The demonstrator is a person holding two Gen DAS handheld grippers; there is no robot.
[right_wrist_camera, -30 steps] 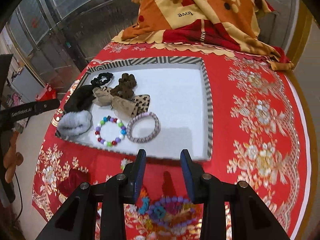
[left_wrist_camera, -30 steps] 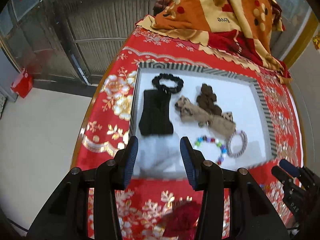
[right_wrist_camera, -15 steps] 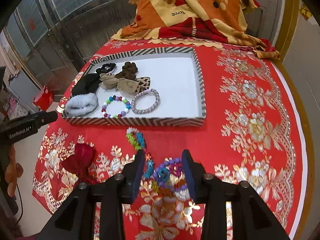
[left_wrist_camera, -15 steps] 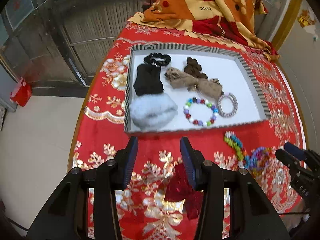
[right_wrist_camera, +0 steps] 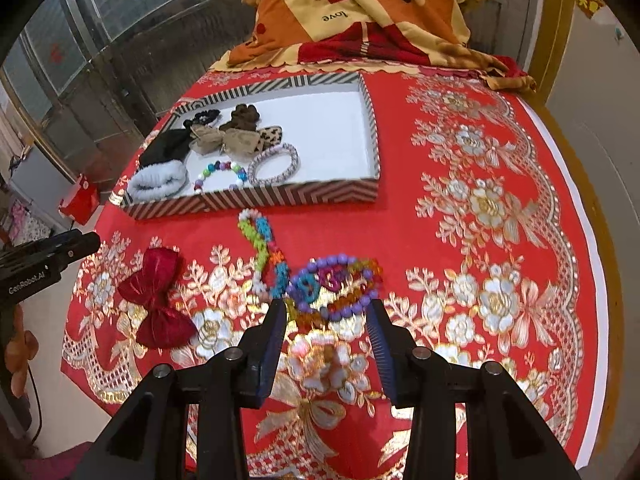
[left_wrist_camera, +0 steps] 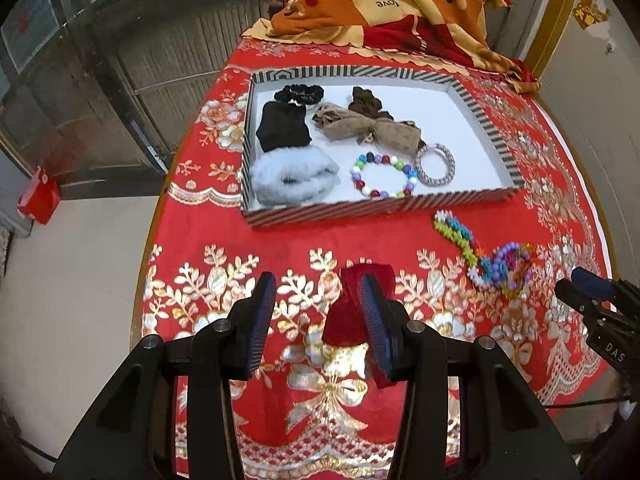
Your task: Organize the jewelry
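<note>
A red floral tablecloth (right_wrist_camera: pixel 480 208) covers the table; a blanket (right_wrist_camera: pixel 360 16) lies at its far edge. The striped tray (left_wrist_camera: pixel 376 206) holds scrunchies and bracelets. Near the front edge, the left gripper (left_wrist_camera: pixel 316 320) spreads released over the red bow (left_wrist_camera: pixel 352 312), the right gripper (right_wrist_camera: pixel 326 340) likewise before the bead bracelets (right_wrist_camera: pixel 332 284).

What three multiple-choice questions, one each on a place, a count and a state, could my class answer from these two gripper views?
1. Where is the red velvet bow?
A. In the striped tray
B. On the tablecloth before the tray
C. On the blanket

2. How many bracelets lie inside the striped tray?
A. Two
B. Four
C. None

3. How are the right gripper jaws?
A. Open, empty
B. Shut on a bow
C. Shut on a bracelet

Answers: 1 B, the bow lies on the cloth; 2 A, one beaded, one silver; 3 A, the gap shows beads on the cloth.
</note>
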